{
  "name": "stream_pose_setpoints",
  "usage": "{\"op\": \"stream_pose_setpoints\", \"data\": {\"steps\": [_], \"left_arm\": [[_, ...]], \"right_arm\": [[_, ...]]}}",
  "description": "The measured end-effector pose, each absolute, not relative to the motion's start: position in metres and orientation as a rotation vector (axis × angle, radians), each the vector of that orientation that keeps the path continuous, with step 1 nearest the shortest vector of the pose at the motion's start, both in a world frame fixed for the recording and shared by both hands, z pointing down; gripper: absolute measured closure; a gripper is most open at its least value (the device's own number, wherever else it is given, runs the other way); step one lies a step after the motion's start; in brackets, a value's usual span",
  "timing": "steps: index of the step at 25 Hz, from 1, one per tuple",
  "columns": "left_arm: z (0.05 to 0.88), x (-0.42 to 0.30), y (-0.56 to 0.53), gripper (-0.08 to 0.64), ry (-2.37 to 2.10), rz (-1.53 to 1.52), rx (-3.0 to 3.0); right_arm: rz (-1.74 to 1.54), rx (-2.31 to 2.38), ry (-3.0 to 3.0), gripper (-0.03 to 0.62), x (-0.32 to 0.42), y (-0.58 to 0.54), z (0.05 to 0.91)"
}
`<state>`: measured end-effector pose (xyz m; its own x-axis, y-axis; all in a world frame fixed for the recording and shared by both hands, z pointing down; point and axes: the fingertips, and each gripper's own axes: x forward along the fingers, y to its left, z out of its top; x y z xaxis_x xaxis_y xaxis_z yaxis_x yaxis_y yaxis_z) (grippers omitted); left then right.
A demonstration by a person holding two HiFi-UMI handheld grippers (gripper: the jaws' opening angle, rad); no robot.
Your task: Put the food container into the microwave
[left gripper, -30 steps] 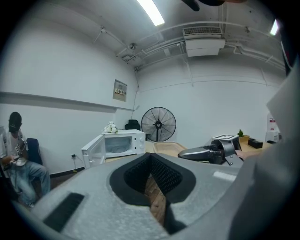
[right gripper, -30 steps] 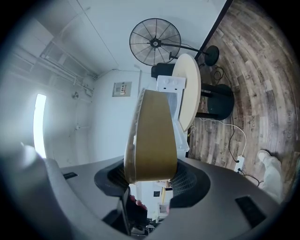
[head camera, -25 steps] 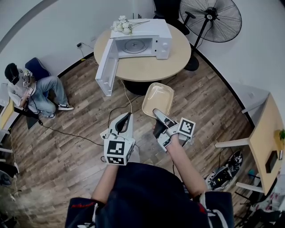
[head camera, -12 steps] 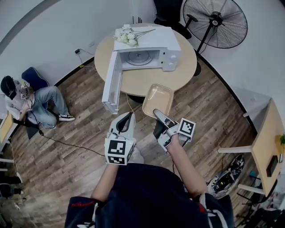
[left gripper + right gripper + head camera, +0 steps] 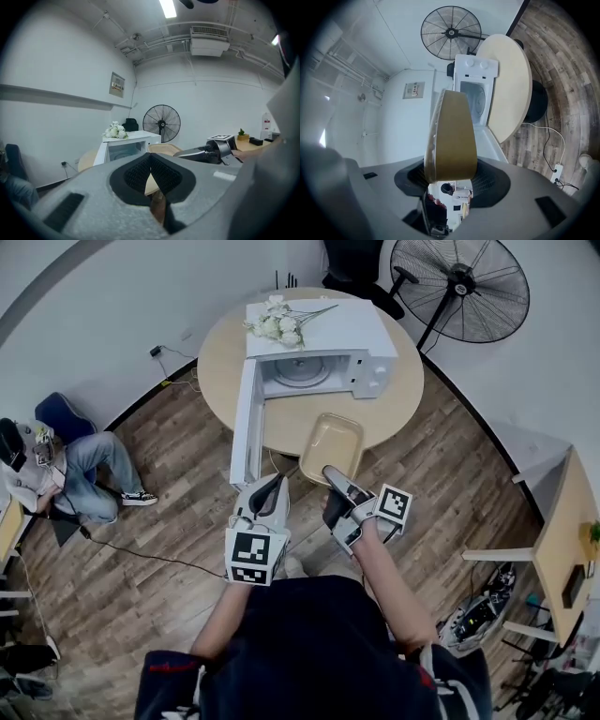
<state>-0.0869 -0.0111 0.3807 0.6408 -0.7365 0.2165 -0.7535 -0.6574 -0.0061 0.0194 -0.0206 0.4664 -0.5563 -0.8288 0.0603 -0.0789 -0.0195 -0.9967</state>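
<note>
Head cam steep down, gripper views fwd, microwave (image 5: 323, 329) in all

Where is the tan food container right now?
In the head view the food container is mid-frame, clamped in the right tool and held at the near edge of the round table, in front of the open microwave.

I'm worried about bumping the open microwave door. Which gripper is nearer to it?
Left. The left gripper sits just beside the outer end of the microwave door. The right gripper, clamped on the food container, is farther off to the side.
</note>
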Motion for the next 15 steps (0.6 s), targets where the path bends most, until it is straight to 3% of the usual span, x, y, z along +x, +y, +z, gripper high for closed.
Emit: {"op": "stream_pose_setpoints", "data": {"steps": [15], "left_arm": [[0.398,-0.065,-0.060,0.545,-1.192,0.321,2.751]], "right_arm": [[-1.679,-0.962,1.656,0.368,0.034,-0.075,0.477]]}}
